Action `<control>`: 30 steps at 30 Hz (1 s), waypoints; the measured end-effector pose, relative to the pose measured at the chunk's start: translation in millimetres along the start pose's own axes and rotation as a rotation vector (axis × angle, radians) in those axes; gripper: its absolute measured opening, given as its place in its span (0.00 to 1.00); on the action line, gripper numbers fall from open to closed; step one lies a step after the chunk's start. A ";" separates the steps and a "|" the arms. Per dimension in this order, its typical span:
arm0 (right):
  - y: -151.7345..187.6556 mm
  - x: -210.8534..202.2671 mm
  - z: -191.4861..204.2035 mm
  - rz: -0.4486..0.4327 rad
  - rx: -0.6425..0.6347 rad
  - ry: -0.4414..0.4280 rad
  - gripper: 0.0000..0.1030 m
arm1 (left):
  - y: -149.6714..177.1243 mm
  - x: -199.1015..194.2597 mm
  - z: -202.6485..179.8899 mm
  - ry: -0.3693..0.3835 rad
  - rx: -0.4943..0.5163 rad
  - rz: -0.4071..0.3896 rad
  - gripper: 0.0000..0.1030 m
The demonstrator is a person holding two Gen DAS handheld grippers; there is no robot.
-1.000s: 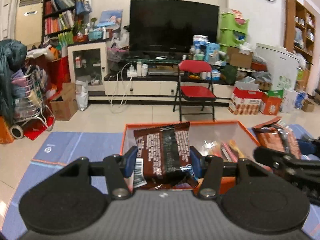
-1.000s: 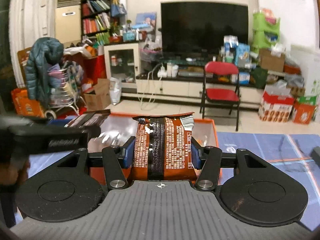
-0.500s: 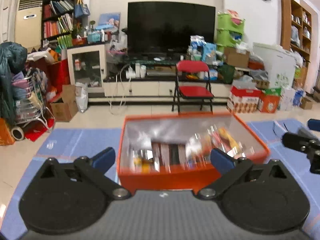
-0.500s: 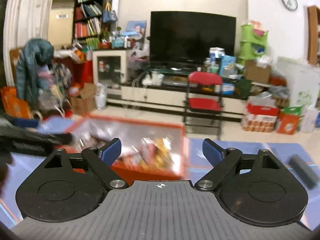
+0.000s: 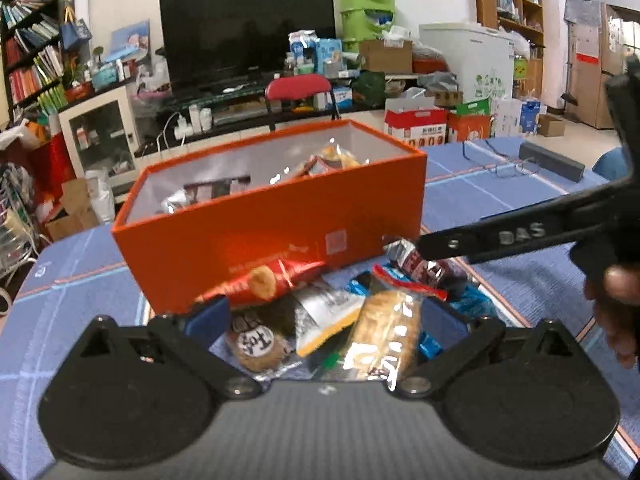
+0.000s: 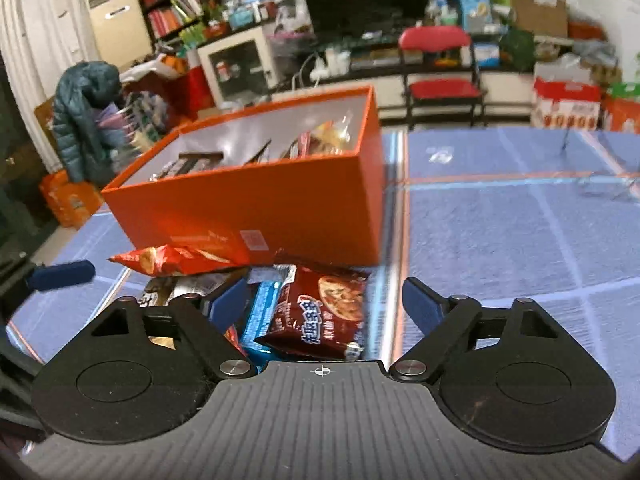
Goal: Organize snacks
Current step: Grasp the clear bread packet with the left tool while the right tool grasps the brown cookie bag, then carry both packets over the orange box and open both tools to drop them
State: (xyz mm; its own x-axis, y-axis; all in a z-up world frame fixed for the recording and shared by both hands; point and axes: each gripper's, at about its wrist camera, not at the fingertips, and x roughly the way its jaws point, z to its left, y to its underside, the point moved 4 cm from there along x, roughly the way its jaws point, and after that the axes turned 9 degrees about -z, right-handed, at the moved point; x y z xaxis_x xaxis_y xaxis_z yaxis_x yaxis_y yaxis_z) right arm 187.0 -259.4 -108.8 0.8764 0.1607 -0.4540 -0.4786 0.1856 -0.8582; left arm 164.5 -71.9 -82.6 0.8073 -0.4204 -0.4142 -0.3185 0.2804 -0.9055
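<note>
Both tongs have let go since a second ago: then each pinched a brown snack packet above the orange box (image 5: 276, 220), and now both sets stand apart with nothing clamped. My left tongs (image 5: 326, 318) have just been spreading to nearly their widest, and several loose packets lie on the bench between the blue pads without being pressed. My right tongs (image 6: 326, 300) opened too and have just begun narrowing again; a dark red cookie packet (image 6: 320, 312) lies between the pads, untouched by either. Both views now sit lower and nearer the bench than before, looking at the box's front wall instead of down into it.

Loose snacks are heaped just in front of that wall. I count a red crinkled packet (image 5: 264, 278) touching the box, a round dark biscuit pack (image 5: 256, 342), a silver and yellow packet (image 5: 328, 312), a tan glossy packet (image 5: 388, 332), and a blue wrapper (image 6: 262, 312) beside the cookie packet. That makes six I can tell apart; the heap overlaps, so more may hide beneath.

From the left view, the right tool's black arm (image 5: 520, 236) crosses over the heap's right edge, with fingers of a hand (image 5: 618, 300) gripping it. Inside the box lie more packets, too jumbled to count. One blue mat (image 6: 500, 220) covers the bench.
</note>
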 end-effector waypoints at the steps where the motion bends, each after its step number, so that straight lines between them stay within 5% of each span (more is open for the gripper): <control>1: 0.3 7.6 1.3 0.009 0.010 -0.005 0.72 | 2.7 1.6 -1.0 0.005 0.004 -0.002 0.97; 7: 10.9 31.3 0.6 0.055 0.060 -0.038 0.68 | 4.5 7.8 -15.7 0.061 0.008 -0.007 0.90; 10: 14.9 40.1 4.6 0.082 0.054 -0.051 0.57 | 8.3 19.6 -19.5 0.040 -0.011 0.035 0.66; 22: 14.2 49.4 10.1 0.099 0.051 -0.006 0.65 | 12.8 32.4 -34.8 0.020 -0.050 0.086 0.66; 26: 12.1 50.8 12.2 0.105 0.063 -0.010 0.50 | 15.0 33.7 -36.3 0.024 -0.064 0.098 0.49; 30: 11.2 47.7 16.6 0.098 0.049 -0.023 0.34 | 15.5 32.7 -34.3 0.024 -0.078 0.101 0.43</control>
State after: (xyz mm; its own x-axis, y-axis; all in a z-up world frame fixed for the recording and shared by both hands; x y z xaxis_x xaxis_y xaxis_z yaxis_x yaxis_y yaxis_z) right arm 222.5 -233.6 -136.1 0.8242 0.2021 -0.5290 -0.5643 0.2148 -0.7971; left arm 168.9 -110.8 -113.3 0.7575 -0.4140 -0.5048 -0.4361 0.2545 -0.8632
